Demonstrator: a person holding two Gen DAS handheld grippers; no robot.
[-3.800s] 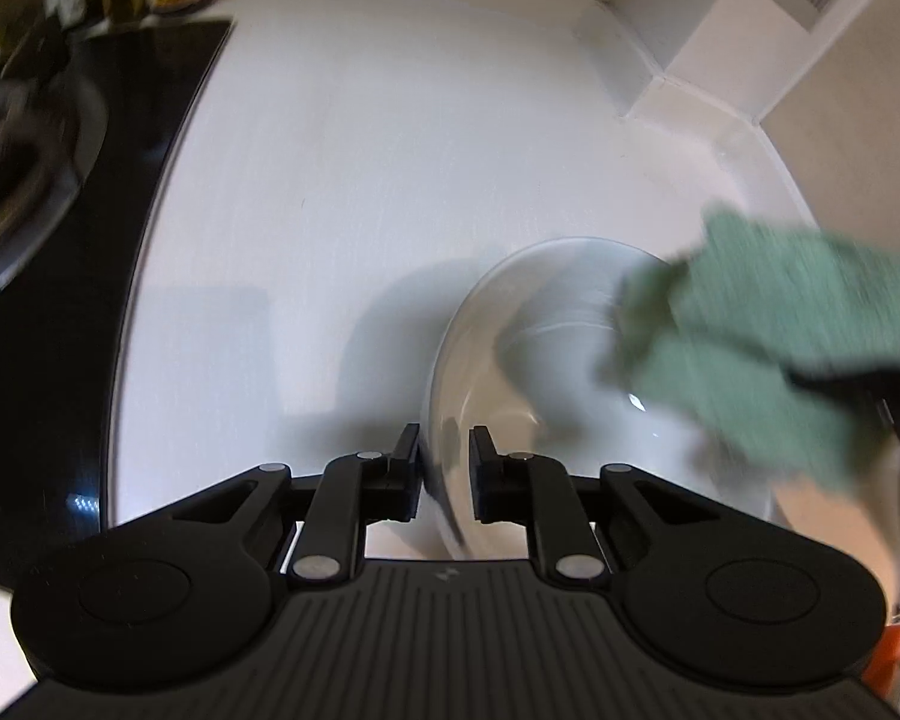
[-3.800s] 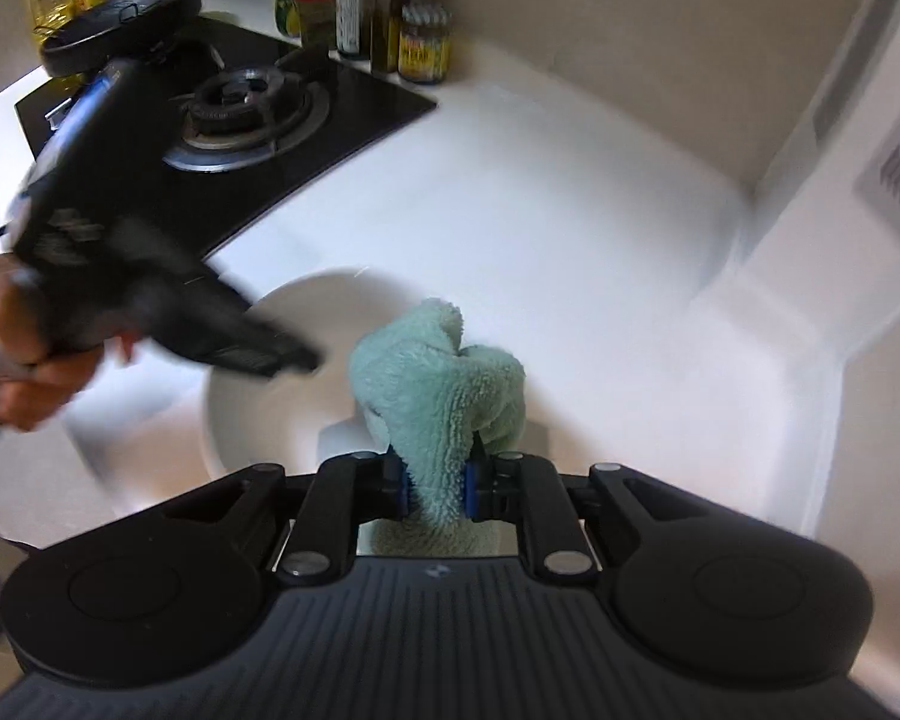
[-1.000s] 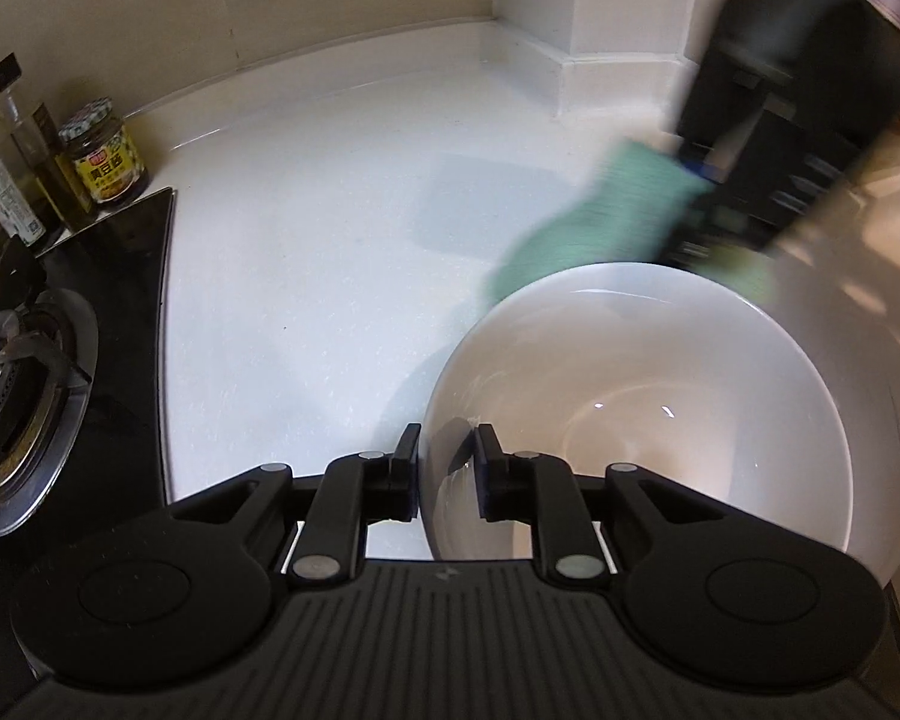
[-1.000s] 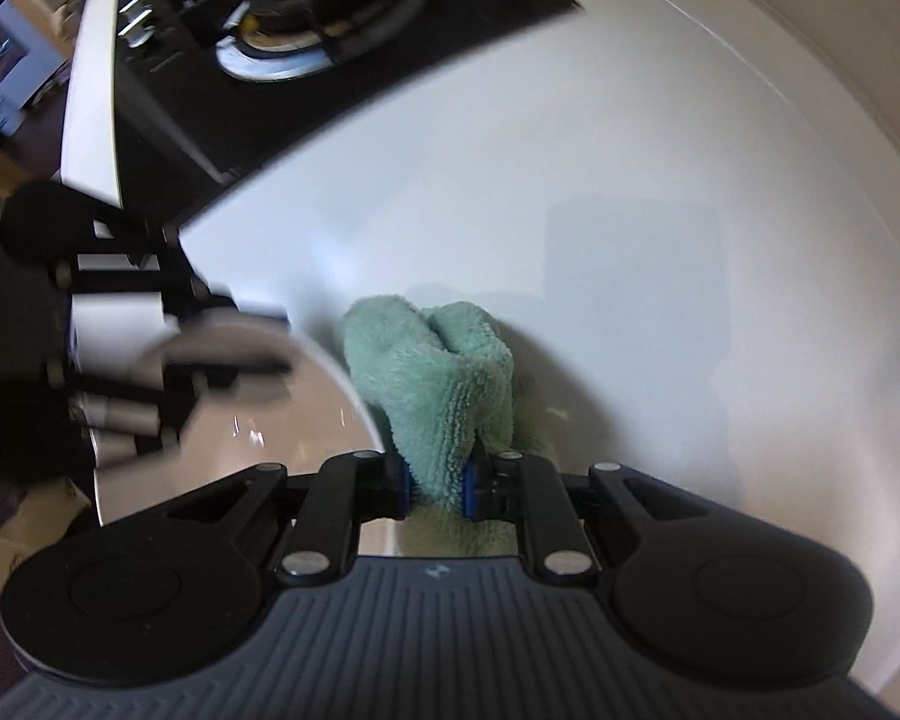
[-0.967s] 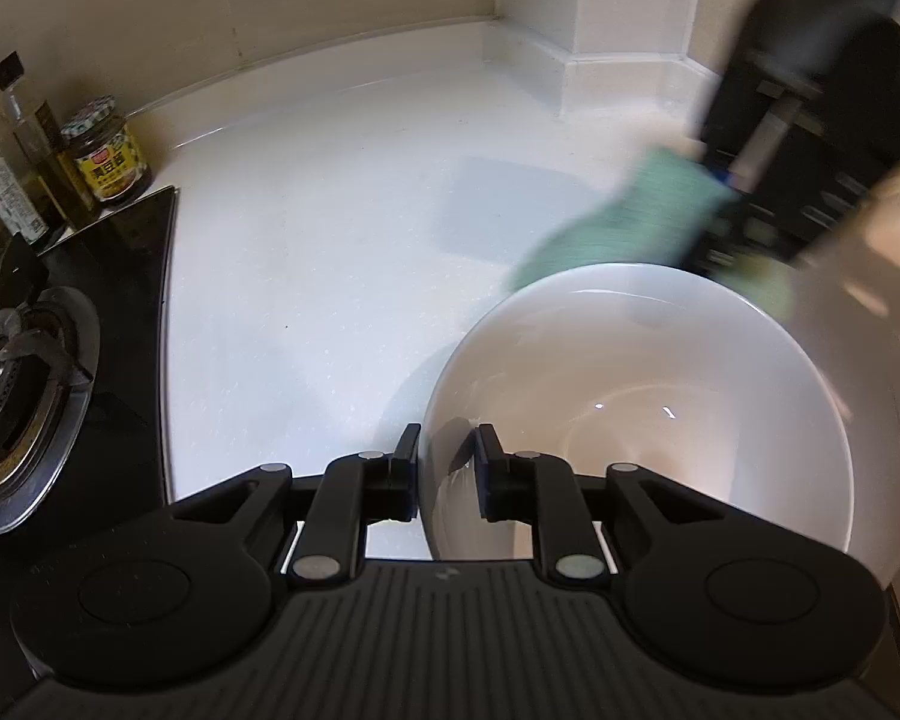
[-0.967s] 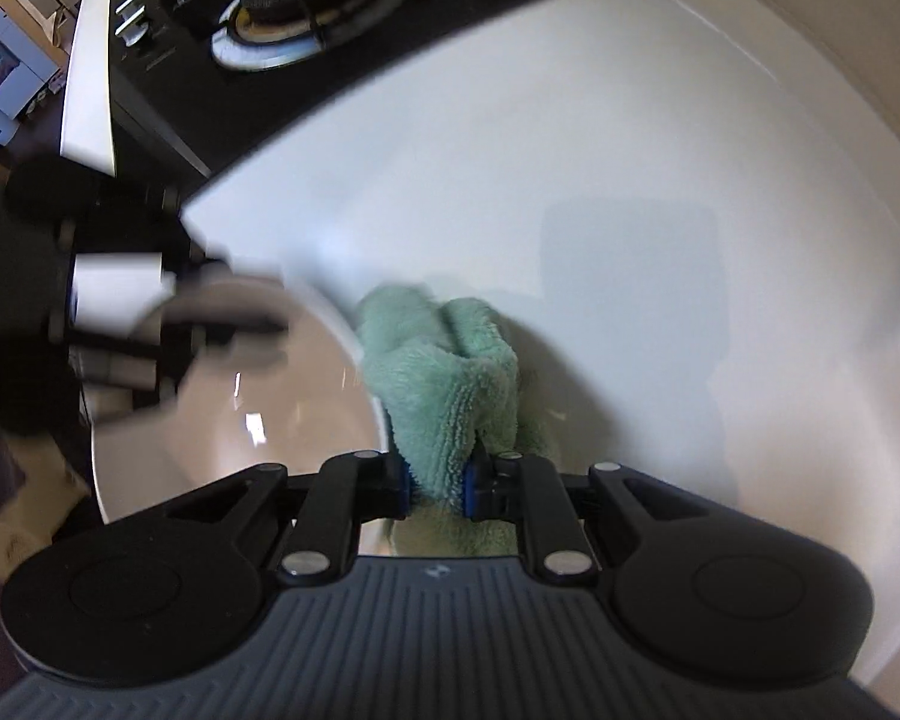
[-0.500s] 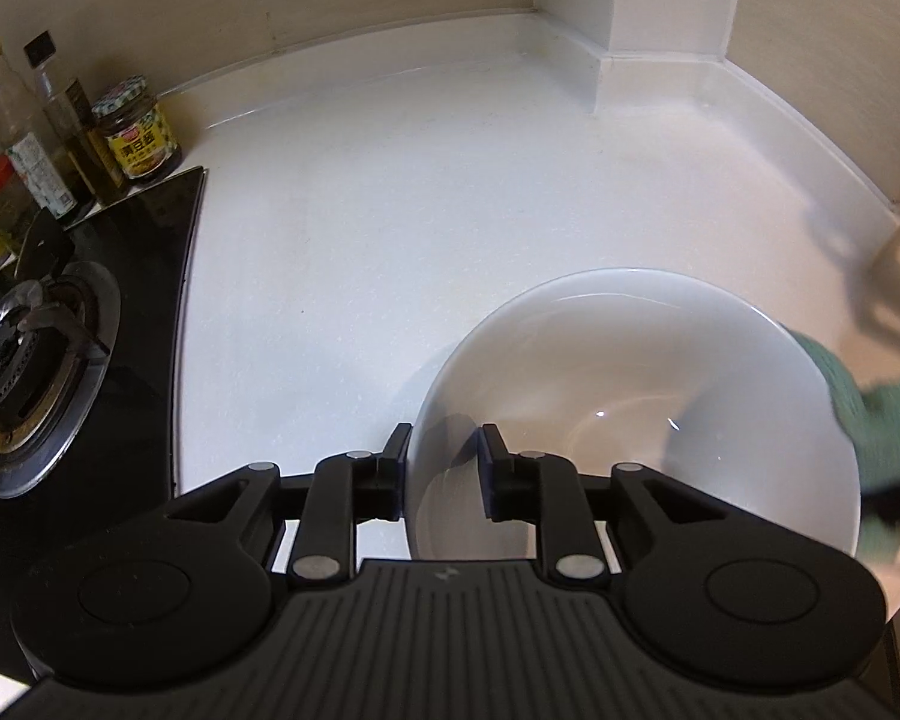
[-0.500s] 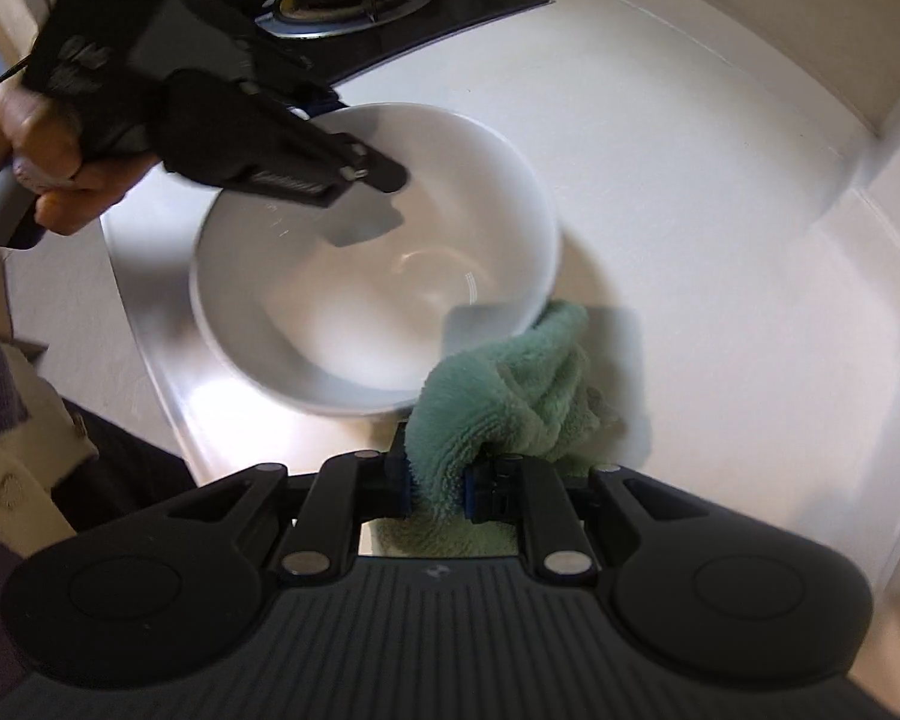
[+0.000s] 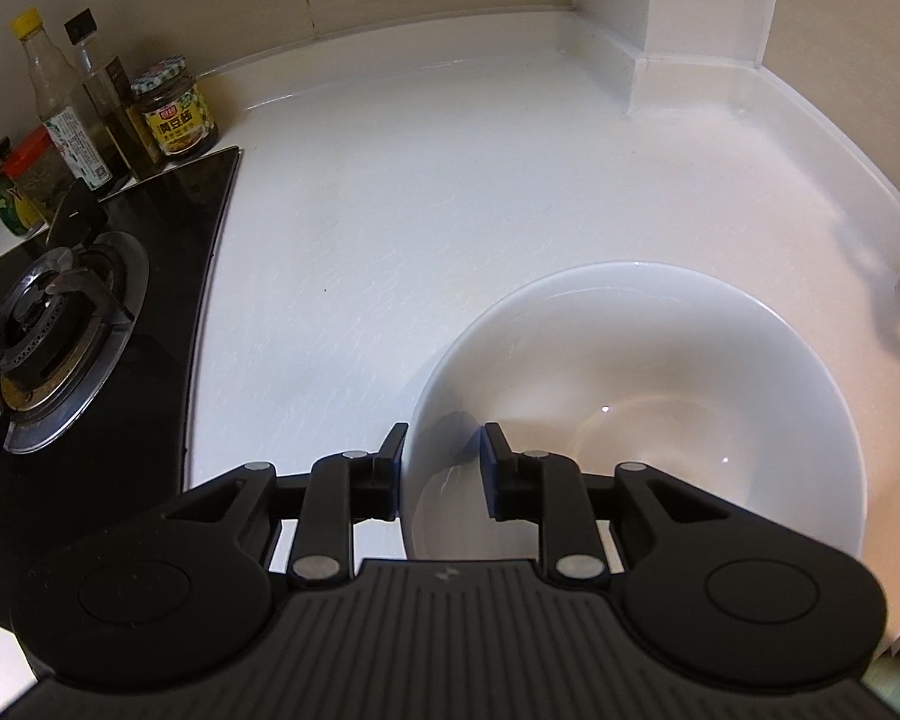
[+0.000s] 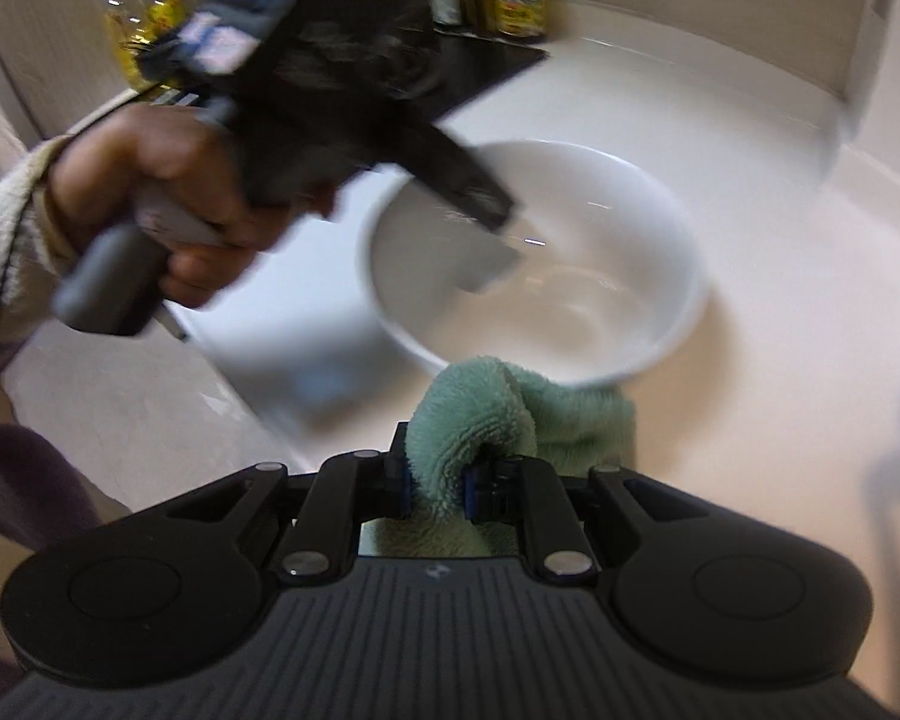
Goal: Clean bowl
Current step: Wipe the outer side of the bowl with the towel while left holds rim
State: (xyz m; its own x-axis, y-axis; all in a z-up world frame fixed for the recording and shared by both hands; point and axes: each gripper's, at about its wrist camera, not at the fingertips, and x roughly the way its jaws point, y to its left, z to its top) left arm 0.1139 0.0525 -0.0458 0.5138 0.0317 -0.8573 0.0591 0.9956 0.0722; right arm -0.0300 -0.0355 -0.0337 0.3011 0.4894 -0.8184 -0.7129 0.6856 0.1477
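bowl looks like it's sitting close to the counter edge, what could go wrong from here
1. The bowl sits near the counter's front edge, and the left gripper has its jaws open astride the rim, not clamping it. A bump while pulling away could slide it toward the edge.
2. The right gripper is shut on the green cloth, which hangs right beside the bowl's outer wall; a sweep could drag against the bowl and shift it.

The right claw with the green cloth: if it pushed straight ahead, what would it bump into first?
Most likely the white bowl: its near rim sits just beyond the green cloth pinched in the right claw. Blur leaves the exact gap unclear.
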